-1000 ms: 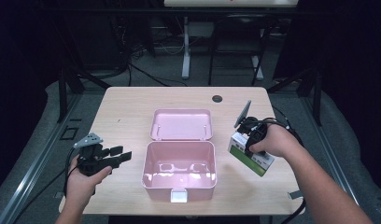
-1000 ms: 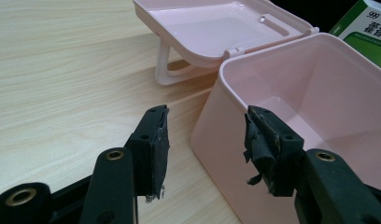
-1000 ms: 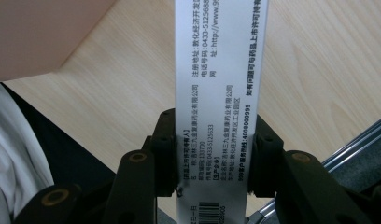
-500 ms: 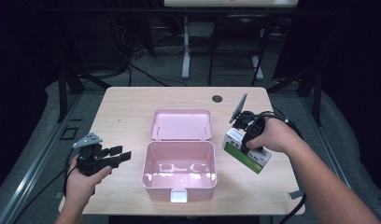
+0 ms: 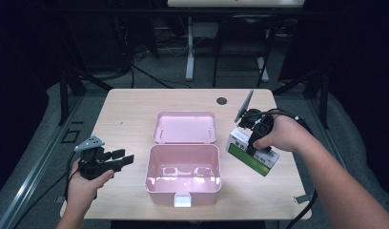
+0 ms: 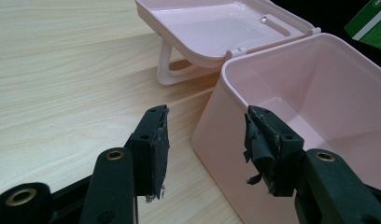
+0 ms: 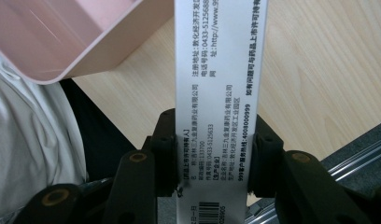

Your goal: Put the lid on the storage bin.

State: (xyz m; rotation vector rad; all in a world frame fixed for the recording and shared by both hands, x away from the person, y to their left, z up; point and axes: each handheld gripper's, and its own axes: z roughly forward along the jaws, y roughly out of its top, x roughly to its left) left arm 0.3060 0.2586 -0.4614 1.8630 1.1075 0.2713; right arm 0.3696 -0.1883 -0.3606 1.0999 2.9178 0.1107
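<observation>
An open pink plastic box (image 5: 183,183) stands mid-table, its lid (image 5: 185,128) folded back behind it. My right gripper (image 5: 253,141) is shut on a white and green carton (image 5: 259,161), which hangs tilted just right of the box. In the right gripper view both jaws of my right gripper (image 7: 209,154) clamp the carton's white printed side (image 7: 219,70), with the box's corner (image 7: 62,42) at upper left. My left gripper (image 5: 120,159) is open and holds nothing, left of the box. In the left gripper view the left gripper (image 6: 205,135) points at the box's near wall (image 6: 291,88) and lid (image 6: 216,23).
A round cable hole (image 5: 221,100) sits near the wooden table's (image 5: 126,109) far edge. The box's white front latch (image 5: 182,200) faces the near edge. Dark floor, cables and a stand (image 5: 189,52) lie beyond the table.
My right gripper has carried the carton slightly left, closer to the pink box. The left gripper has stayed where it was, still open.
</observation>
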